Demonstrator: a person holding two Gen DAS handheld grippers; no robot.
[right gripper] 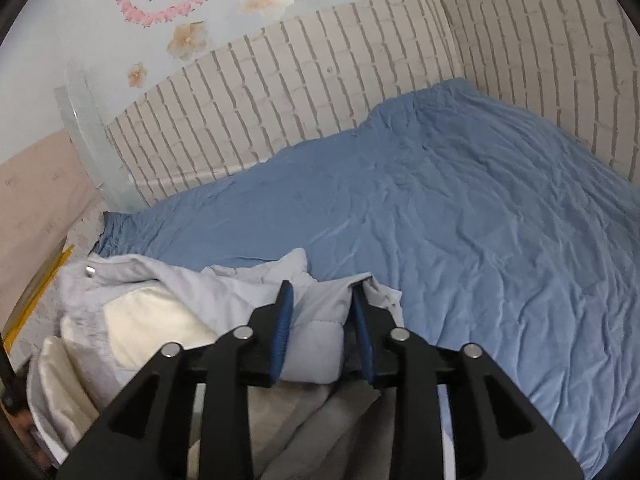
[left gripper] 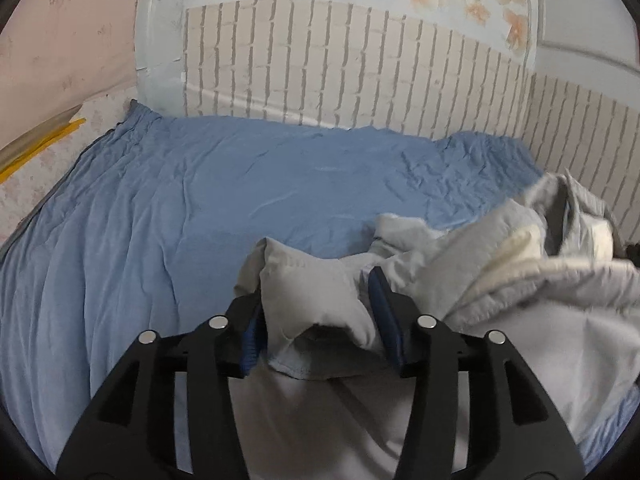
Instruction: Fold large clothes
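Note:
A large pale grey padded jacket with a cream lining lies bunched over a blue bedsheet. In the left wrist view my left gripper is shut on a thick fold of the jacket, with the rest heaped to the right. In the right wrist view my right gripper is shut on a quilted edge of the jacket; the cream lining shows to the left. Both grippers hold the cloth slightly above the bed.
The blue sheet covers the bed, wrinkled. A brick-pattern wall borders the far side and right corner. A pink board and a yellow strip stand at the left edge.

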